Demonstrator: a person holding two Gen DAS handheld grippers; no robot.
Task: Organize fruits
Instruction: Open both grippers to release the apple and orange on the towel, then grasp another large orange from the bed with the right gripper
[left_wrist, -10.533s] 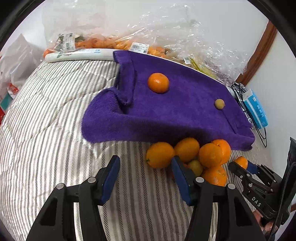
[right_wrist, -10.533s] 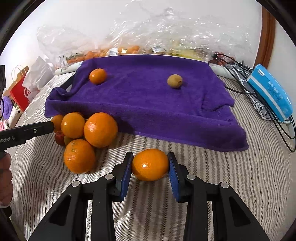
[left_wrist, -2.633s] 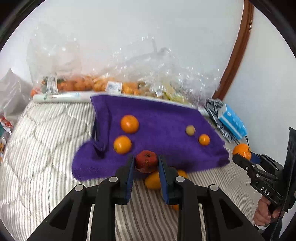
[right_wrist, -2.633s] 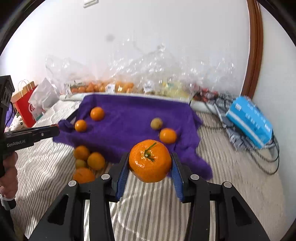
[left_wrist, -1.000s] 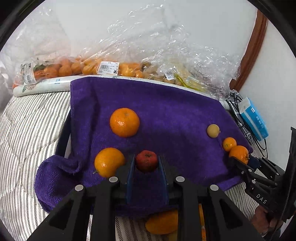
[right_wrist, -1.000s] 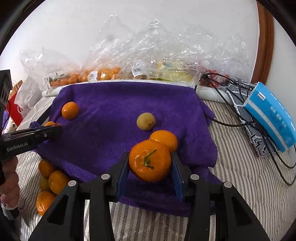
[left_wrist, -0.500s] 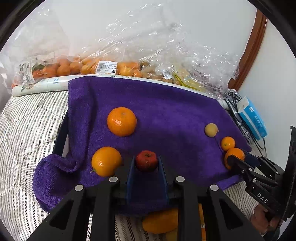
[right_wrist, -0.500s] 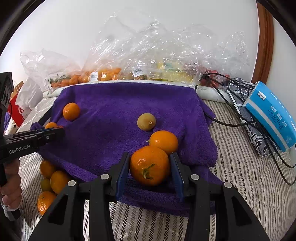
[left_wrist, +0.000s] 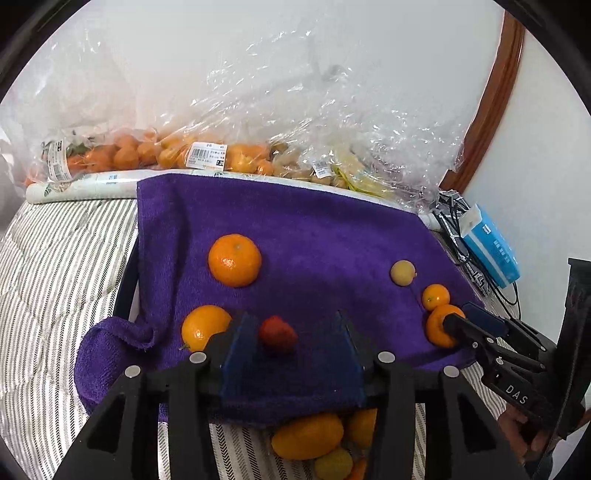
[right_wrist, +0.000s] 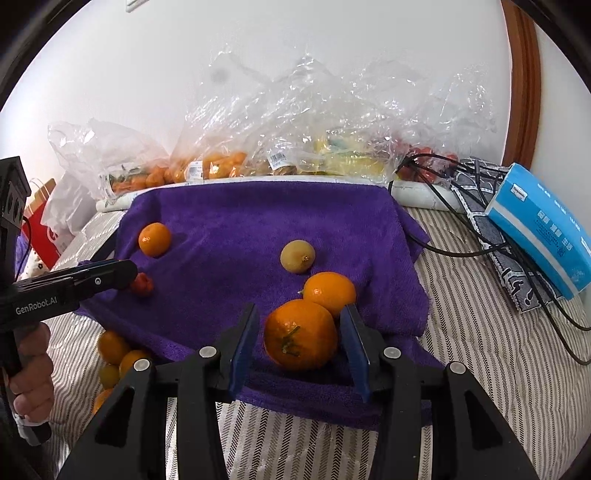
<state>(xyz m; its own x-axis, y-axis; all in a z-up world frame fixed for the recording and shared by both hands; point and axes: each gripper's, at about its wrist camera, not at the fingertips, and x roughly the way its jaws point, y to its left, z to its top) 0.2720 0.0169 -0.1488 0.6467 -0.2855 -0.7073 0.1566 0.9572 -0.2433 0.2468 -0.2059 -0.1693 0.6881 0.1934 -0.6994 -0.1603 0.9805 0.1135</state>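
A purple towel (left_wrist: 314, 236) lies on the striped bed. My left gripper (left_wrist: 291, 332) is open, and a small red fruit (left_wrist: 277, 335) rests on the towel between its fingers, near the left one. Two oranges (left_wrist: 234, 259) (left_wrist: 202, 326) lie left of it. My right gripper (right_wrist: 299, 332) is open around a large orange (right_wrist: 301, 334) that sits on the towel (right_wrist: 258, 221). A smaller orange (right_wrist: 330, 291) and a yellow-green fruit (right_wrist: 297, 256) lie just behind it. The red fruit shows in the right wrist view (right_wrist: 142, 284) too.
Several loose oranges (left_wrist: 308, 435) lie on the bed in front of the towel's near edge. Plastic bags of fruit (left_wrist: 221, 155) line the wall behind. A blue tissue pack (right_wrist: 543, 225) and black cables (right_wrist: 461, 251) lie to the right.
Both grippers have opened. The red fruit and the large orange, held half a second ago, now rest on the towel between the fingers.
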